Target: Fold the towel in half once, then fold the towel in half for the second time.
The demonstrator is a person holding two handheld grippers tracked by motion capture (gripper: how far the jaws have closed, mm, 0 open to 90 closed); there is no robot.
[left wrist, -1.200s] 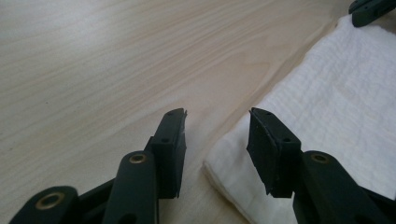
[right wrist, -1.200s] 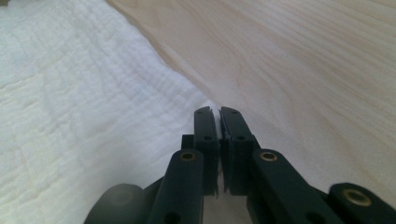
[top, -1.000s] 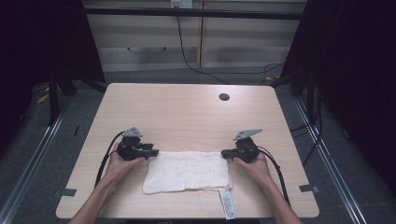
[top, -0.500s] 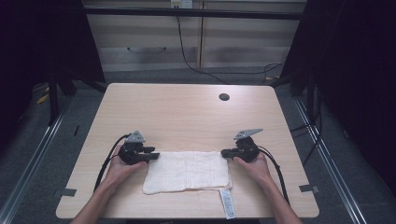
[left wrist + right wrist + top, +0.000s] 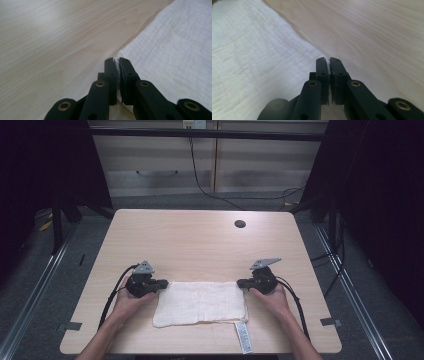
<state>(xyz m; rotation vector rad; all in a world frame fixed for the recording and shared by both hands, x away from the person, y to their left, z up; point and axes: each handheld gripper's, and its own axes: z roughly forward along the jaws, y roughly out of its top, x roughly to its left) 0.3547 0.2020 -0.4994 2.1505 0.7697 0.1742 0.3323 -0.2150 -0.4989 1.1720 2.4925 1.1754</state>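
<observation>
A white folded cloth [image 5: 200, 302] lies flat near the table's front edge, with a printed tag [image 5: 243, 336] hanging off its front right corner. My left gripper [image 5: 162, 284] is at the cloth's far left corner, jaws shut with a sliver of white fabric between them. In the left gripper view the gripper [image 5: 116, 62] pinches the cloth [image 5: 175, 50] at its edge. My right gripper [image 5: 241, 282] is at the far right corner. In the right gripper view its tips [image 5: 328, 61] are shut on the corner of the cloth [image 5: 249, 62].
The light wood table [image 5: 200, 245] has a dark round cable hole [image 5: 240, 224] at the back right. Dark frames and cables stand beyond the table's far edge. Both forearms come in over the front edge.
My left gripper has slid slightly toward the front edge at the cloth's corner. The right gripper and the cloth look unmoved.
</observation>
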